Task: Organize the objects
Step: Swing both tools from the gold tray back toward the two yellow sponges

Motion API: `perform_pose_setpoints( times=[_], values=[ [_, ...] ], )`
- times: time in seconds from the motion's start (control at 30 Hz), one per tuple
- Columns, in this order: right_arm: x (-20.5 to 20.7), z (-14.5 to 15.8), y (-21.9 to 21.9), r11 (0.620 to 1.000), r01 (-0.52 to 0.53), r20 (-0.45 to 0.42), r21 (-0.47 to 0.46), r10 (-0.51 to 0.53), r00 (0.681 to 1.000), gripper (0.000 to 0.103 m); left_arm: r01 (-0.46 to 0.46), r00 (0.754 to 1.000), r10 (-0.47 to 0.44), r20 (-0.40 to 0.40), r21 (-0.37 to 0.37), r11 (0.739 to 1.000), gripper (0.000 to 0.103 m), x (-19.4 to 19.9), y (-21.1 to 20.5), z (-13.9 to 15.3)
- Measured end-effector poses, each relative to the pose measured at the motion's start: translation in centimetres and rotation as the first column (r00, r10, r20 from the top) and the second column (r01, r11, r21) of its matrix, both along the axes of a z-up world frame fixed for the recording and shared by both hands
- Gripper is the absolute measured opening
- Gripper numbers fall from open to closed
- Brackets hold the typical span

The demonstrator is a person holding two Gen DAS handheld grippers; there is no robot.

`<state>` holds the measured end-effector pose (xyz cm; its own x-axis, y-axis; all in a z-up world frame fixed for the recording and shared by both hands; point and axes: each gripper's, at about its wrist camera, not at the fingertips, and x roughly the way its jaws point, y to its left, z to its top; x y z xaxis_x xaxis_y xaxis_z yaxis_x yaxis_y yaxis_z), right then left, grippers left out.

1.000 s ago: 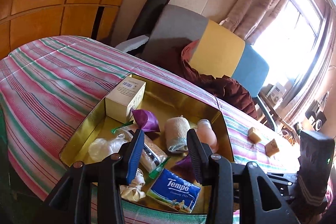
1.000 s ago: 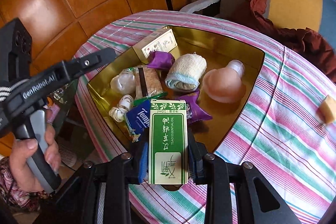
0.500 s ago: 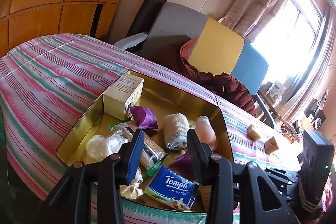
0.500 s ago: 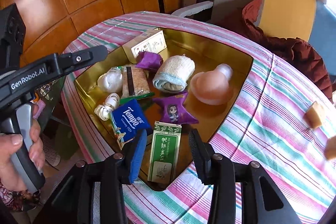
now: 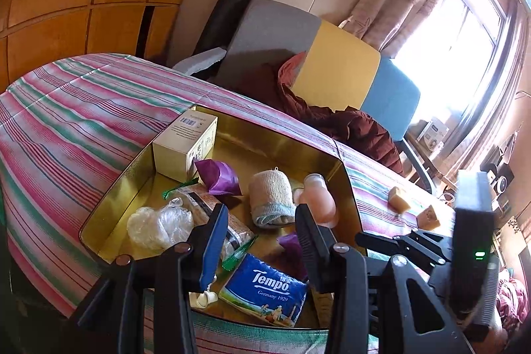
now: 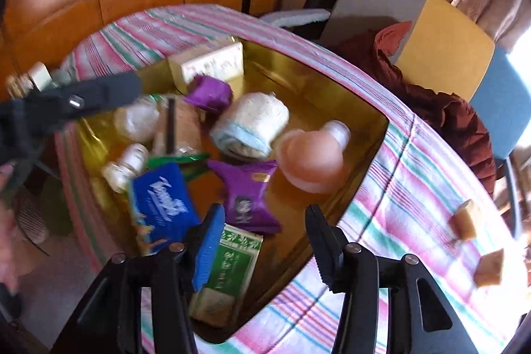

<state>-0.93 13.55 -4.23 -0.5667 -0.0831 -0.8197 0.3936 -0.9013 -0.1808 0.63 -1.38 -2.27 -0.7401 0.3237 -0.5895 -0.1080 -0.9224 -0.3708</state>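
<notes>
A gold tin (image 6: 298, 72) on the striped tablecloth holds several items. The green essential-oil box (image 6: 229, 267) lies flat in its near corner, under my right gripper's blue-padded left finger. My right gripper (image 6: 262, 221) hangs over that corner with its jaws opening, and no pad presses on anything. Beside the box lie a blue Tempo tissue pack (image 6: 162, 201) and a purple packet (image 6: 245, 194). My left gripper (image 5: 262, 221) stands open above the tin's near edge (image 5: 99, 241), with nothing between its fingers. A hand at the left edge holds it.
Also in the tin are a cream box (image 5: 186, 148), a rolled cloth (image 5: 270, 201), a peach bottle (image 6: 312, 155) and a plastic wad (image 5: 159, 224). Two tan cubes (image 6: 464, 221) (image 6: 488, 267) sit on the cloth to the right. A chair with dark red clothing (image 5: 348, 125) stands behind the table.
My right gripper went from shut on the green box to open, and the box dropped flat into the tin's near corner. The right view swung and blurred. My left gripper stayed put.
</notes>
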Motion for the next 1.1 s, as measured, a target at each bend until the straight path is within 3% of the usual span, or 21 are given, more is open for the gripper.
perform_pose_setpoints(
  times=[0.07,0.23,0.37,0.53,0.83,1.1],
  values=[
    [-0.3,0.0,0.4,1.000,0.009,-0.013,0.014,-0.009,1.000,0.050,0.003,1.000,-0.003,-0.002,-0.003,1.000,0.042,0.0,0.1,0.1],
    [0.9,1.8,2.4,0.991,0.027,-0.055,-0.132,-0.035,0.998,0.056,0.004,1.000,-0.004,0.001,-0.003,1.000,0.042,-0.1,0.1,-0.1],
    [2.0,2.4,3.5,0.986,0.051,-0.084,-0.162,-0.065,0.994,0.060,0.010,1.000,-0.010,0.013,-0.001,1.000,0.042,-0.1,0.3,-0.4],
    [2.7,2.3,5.9,0.967,0.120,-0.049,-0.224,-0.134,0.990,0.060,0.051,0.999,-0.051,0.016,-0.015,0.999,0.042,0.1,1.4,-0.5],
    [2.6,0.7,11.2,0.948,0.232,0.034,-0.217,-0.230,0.973,0.064,0.214,0.974,-0.215,0.073,0.020,0.977,0.042,0.2,4.6,-1.0],
    [2.4,-1.9,19.0,0.894,0.404,0.150,-0.192,-0.380,0.913,0.064,0.347,0.934,-0.349,0.082,0.041,0.937,0.043,1.1,7.8,-0.6]
  ],
)
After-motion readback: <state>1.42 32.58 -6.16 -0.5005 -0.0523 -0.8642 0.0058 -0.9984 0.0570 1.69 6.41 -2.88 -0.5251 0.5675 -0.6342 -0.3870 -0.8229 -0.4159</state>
